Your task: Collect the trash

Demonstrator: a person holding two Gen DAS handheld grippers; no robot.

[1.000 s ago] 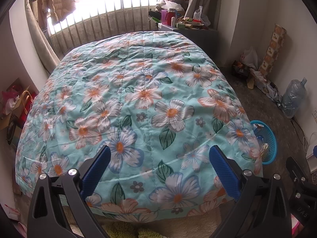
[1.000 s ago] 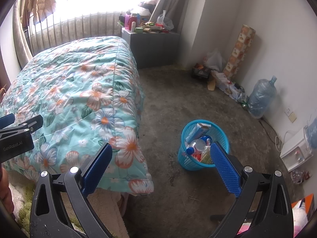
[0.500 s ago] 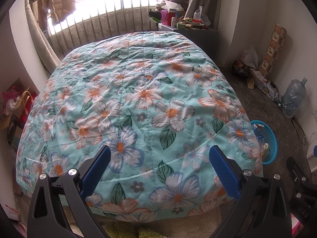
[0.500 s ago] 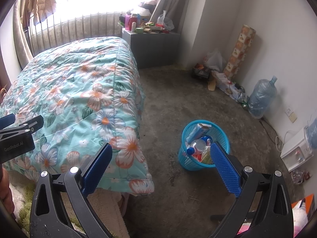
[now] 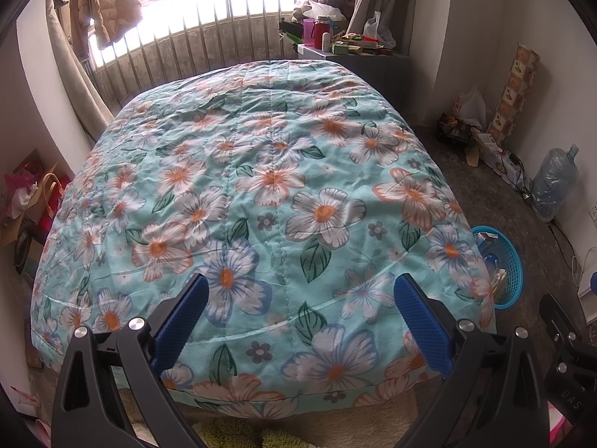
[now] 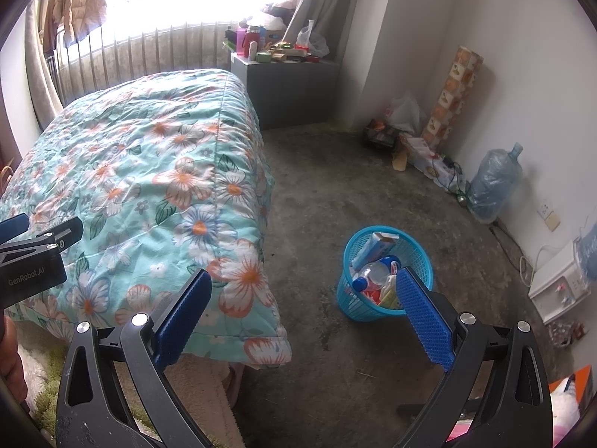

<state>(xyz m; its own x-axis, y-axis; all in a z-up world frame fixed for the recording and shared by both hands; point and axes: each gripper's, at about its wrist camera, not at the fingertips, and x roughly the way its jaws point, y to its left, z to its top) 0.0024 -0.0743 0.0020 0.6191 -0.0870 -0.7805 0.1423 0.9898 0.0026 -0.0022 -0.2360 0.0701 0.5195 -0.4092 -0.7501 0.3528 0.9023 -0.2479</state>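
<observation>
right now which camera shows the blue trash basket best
The right wrist view: the blue trash basket stands whole on the floor, its rim open to the camera, with a bottle and wrappers visible inside. The left wrist view shows only a slice of it at the right edge, the rest hidden behind the floral quilt.

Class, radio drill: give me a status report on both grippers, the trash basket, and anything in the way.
Left gripper open, empty, over floral quilt. Right gripper open, empty. Blue basket upright on floor beside bed, holding trash. Nothing blocking it.
</observation>
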